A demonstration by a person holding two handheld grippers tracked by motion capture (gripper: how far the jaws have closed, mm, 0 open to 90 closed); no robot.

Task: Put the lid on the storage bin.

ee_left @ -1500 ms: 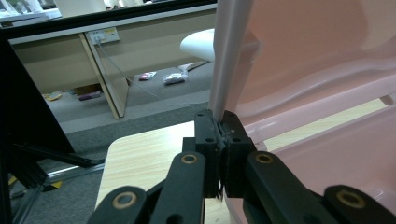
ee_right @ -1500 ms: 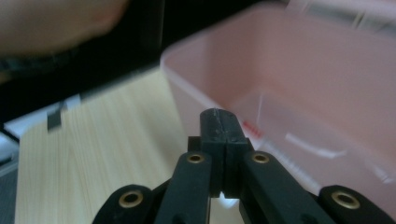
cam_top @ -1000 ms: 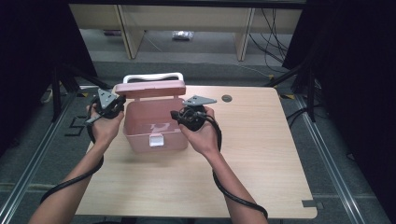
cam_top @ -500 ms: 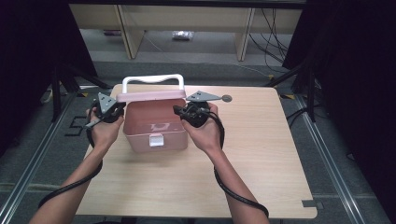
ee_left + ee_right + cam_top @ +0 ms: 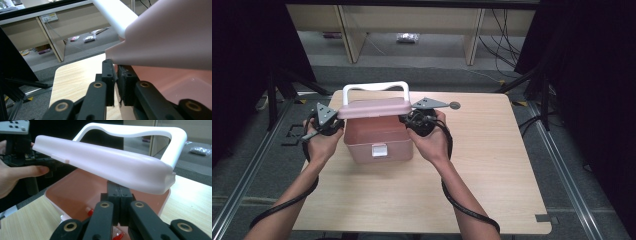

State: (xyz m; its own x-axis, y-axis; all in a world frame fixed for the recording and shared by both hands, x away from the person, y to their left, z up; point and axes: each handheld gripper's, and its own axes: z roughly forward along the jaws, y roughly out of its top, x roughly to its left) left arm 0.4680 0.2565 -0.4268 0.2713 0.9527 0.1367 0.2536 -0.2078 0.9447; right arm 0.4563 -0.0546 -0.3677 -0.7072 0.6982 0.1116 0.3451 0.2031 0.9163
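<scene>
A pink box (image 5: 379,142) stands on the wooden table (image 5: 492,165) with its pink lid (image 5: 374,107) raised partway and the white handle (image 5: 374,87) behind. My left gripper (image 5: 337,126) is at the lid's left end. Its jaws (image 5: 116,75) have just been opening and stand a narrow gap apart, nothing plainly between them, with the lid (image 5: 175,37) resting just above their tips. My right gripper (image 5: 404,120) is at the lid's right end, shut (image 5: 119,192) with nothing between its jaws, its tips under the lid (image 5: 107,165). Small red-and-white items (image 5: 88,211) lie inside the box.
A small dark round object (image 5: 454,105) lies on the table behind my right gripper. Wood shows in front of and to the right of the box. Shelving legs (image 5: 474,40) and cables stand on the floor beyond the far edge.
The lid has tipped a little lower over the box. Both hands stay almost where they were.
</scene>
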